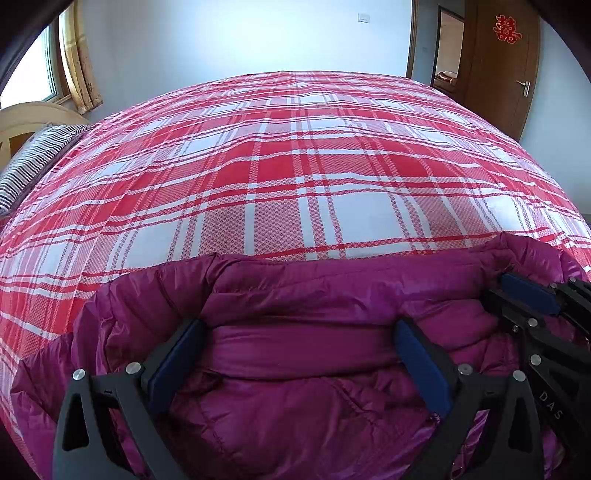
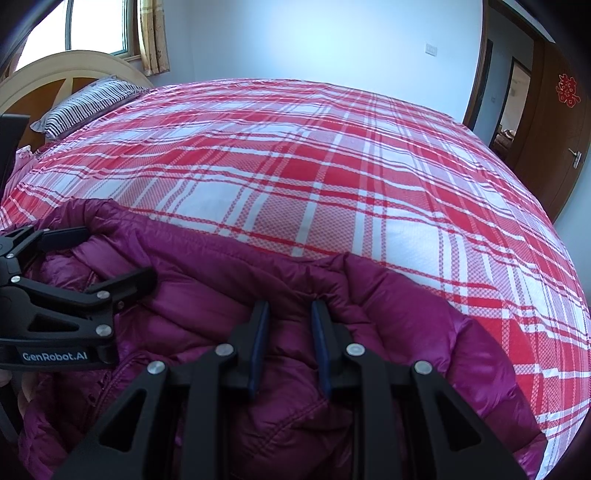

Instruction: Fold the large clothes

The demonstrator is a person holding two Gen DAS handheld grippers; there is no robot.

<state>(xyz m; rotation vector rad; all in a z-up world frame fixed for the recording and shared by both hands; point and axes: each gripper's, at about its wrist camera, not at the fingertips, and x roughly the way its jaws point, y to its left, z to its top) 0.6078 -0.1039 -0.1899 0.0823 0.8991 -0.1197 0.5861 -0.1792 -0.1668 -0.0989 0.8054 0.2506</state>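
A magenta puffer jacket (image 1: 295, 295) lies bunched at the near edge of a bed; it also shows in the right wrist view (image 2: 388, 332). My left gripper (image 1: 299, 328) is open wide, its blue pads astride a fold of the jacket; it also shows in the right wrist view (image 2: 122, 254), open over the jacket's left part. My right gripper (image 2: 290, 314) has its jaws narrowed with jacket fabric between the pads. It shows at the right edge of the left wrist view (image 1: 517, 295), resting on the jacket.
The bed carries a red and white plaid sheet (image 1: 295, 166). A striped pillow (image 2: 88, 103) and a cream headboard (image 2: 66, 70) are at the far left. A brown door (image 1: 502, 66) stands at the right, a window (image 2: 99, 26) at the back left.
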